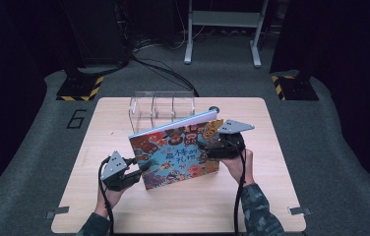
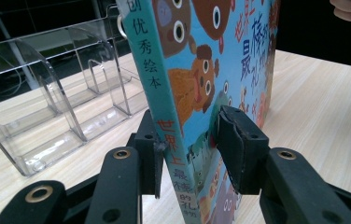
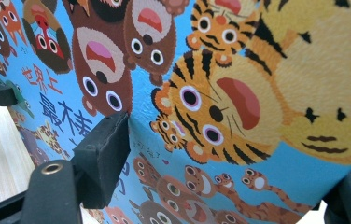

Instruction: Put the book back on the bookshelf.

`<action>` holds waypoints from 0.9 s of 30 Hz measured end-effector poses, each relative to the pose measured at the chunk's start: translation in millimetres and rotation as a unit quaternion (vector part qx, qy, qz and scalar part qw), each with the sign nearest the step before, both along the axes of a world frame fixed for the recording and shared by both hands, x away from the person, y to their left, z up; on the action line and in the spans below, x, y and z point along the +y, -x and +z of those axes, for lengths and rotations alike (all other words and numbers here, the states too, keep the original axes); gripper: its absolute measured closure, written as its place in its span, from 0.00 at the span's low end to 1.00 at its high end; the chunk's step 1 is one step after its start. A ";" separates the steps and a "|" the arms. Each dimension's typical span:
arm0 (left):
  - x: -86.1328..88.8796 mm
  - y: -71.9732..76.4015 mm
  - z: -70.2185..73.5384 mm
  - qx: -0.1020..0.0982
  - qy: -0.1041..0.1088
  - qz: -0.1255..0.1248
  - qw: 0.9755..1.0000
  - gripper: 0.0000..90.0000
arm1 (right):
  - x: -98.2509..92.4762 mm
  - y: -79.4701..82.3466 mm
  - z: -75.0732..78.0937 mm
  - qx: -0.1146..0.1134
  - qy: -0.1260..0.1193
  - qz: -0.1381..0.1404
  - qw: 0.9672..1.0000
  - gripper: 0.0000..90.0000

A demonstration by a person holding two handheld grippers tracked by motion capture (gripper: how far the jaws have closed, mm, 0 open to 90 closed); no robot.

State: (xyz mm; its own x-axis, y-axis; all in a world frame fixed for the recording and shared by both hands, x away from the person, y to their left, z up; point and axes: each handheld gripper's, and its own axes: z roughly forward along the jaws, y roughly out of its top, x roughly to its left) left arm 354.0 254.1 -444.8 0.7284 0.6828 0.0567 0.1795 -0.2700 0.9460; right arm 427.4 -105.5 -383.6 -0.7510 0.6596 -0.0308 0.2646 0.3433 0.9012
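book [image 1: 175, 152] on table [image 1: 252, 206], clear rack [image 1: 161, 105] behind

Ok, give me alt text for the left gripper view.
A picture book with cartoon animals on a blue cover stands upright on its edge, its spine towards the camera between the two black jaws of the left gripper. To its left on the light wooden table sits a clear plastic divided rack.

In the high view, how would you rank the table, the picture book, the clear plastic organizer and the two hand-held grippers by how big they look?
Largest to smallest, high view:
1. table
2. picture book
3. clear plastic organizer, partly hidden behind the book
4. left hand-held gripper and right hand-held gripper: they look about alike, so I won't rank them.
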 end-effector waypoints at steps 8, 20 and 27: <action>-4.5 -4.6 6.2 0.001 0.010 -0.020 1.000 0.64 | -0.6 -1.0 -0.4 -0.003 -0.008 0.010 1.000 0.29; -1.9 -4.7 10.2 -0.003 -0.001 -0.063 0.998 0.73 | -5.8 0.7 -0.1 0.002 -0.004 0.010 1.000 0.26; -4.5 -3.4 12.0 -0.007 -0.007 -0.090 0.996 0.80 | -14.7 -1.0 1.2 0.006 -0.014 -0.008 1.000 0.20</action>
